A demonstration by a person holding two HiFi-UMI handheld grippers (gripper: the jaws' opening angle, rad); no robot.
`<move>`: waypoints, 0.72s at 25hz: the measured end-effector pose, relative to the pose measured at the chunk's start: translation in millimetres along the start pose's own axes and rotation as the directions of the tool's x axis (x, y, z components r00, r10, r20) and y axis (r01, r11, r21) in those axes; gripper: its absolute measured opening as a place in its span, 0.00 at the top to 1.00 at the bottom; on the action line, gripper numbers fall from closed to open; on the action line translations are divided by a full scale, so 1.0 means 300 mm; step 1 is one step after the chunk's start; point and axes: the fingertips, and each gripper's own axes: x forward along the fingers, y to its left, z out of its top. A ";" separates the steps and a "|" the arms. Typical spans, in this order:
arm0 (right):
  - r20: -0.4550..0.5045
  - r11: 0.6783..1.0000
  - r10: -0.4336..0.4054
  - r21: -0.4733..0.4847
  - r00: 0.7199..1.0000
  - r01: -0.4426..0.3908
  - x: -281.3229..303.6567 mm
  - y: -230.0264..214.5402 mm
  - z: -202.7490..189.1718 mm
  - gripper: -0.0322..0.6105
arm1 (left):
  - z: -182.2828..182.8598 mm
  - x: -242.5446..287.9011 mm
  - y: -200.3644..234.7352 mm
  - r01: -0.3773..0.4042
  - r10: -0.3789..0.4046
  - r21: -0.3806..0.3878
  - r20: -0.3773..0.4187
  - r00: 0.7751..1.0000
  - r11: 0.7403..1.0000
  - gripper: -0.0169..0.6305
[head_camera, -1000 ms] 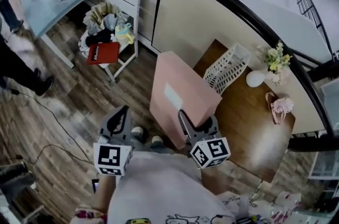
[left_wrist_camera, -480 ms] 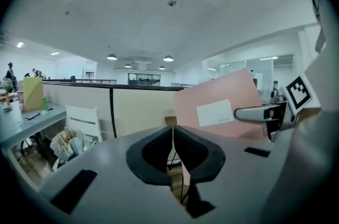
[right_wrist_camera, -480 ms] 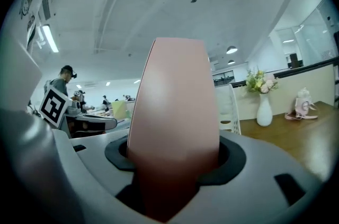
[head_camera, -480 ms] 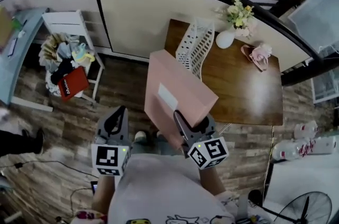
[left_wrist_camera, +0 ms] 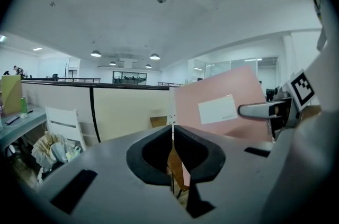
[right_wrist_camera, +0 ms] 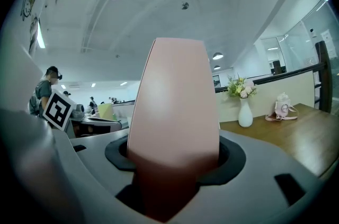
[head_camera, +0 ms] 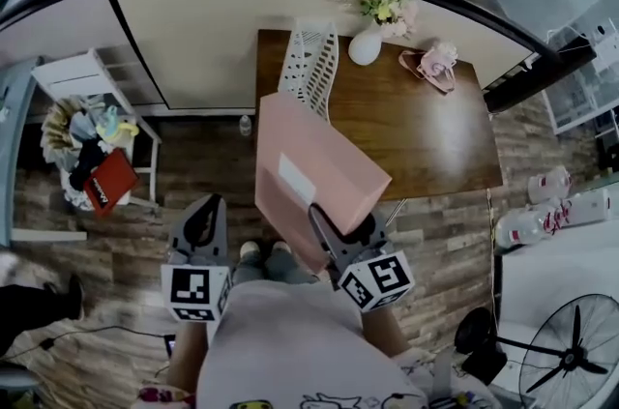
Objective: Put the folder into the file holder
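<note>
Closest in, the left gripper hangs idle by the person's side, jaws pressed together on nothing. Beside it, the right gripper is clamped on the near edge of the pink folder, and that is the only hold on it. The folder rides in mid-air above the floor by the table's near edge, short of the white file holder that stands on the table's far left corner.

The worry: with one edge pinched, the folder may swing in the jaws, catch the holder's rim and shove or tip that light mesh frame towards the vase.

Its long axis runs from the gripper away towards the holder, tilted, labelled face up and left.
</note>
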 end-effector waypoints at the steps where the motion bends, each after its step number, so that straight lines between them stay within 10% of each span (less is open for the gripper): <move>1: 0.002 1.000 0.004 0.003 1.000 -0.004 -0.005 -0.003 0.004 0.53 | 0.004 0.004 -0.011 0.003 -0.003 -0.001 0.002 1.000 1.000 0.95; 18: 0.175 0.998 -0.027 0.061 0.984 0.016 -0.091 -0.082 0.246 0.53 | 0.018 0.039 -0.076 0.044 -0.044 0.013 0.012 0.999 0.999 0.95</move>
